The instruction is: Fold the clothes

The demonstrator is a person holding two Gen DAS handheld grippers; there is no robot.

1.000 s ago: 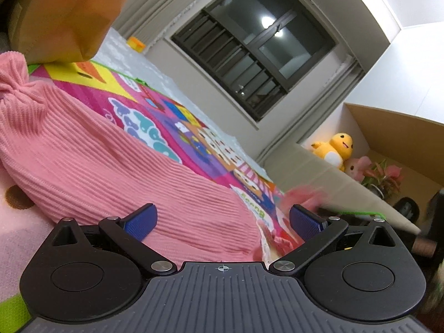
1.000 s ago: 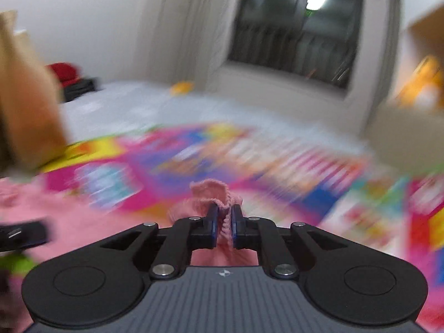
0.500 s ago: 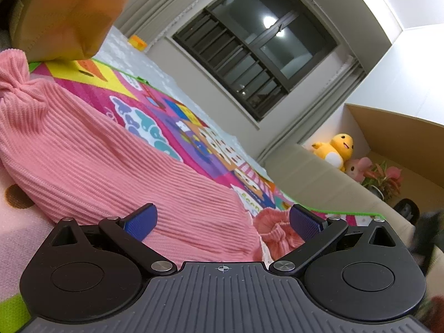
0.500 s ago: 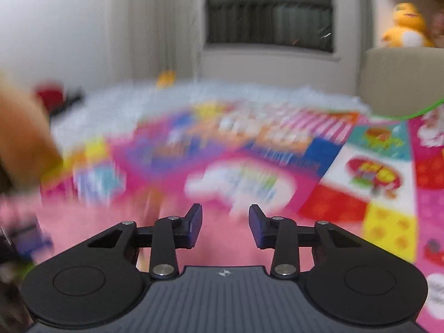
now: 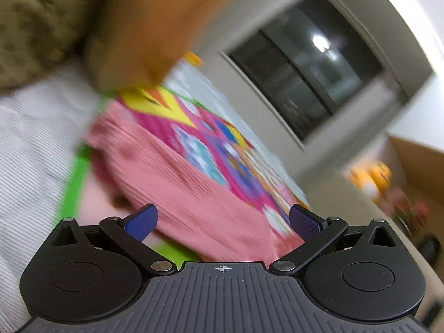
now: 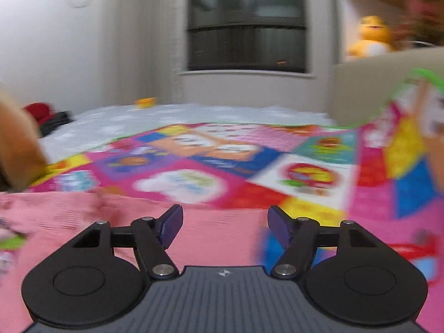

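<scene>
A pink ribbed garment [image 5: 177, 183] lies flat on a bright patterned play mat [image 5: 222, 144]. My left gripper [image 5: 222, 222] hovers just over the garment's near end, jaws wide open, nothing between the blue pads. In the right wrist view the same pink garment [image 6: 83, 211] spreads across the lower left. My right gripper [image 6: 224, 226] stands open above its edge, holding nothing. Both views are blurred by motion.
A tan paper bag [image 5: 149, 27] and an olive fleece item [image 5: 36, 27] sit at the mat's left edge. White striped fabric [image 5: 27, 152] lies nearby. A beige sofa [image 6: 369, 88] with a yellow plush toy [image 6: 369, 36] stands on the right. Dark window [image 6: 247, 27] ahead.
My right gripper let go of the pink cloth it was pinching, opened wide and swung right. My left gripper stayed open and has drawn back and to the left.
</scene>
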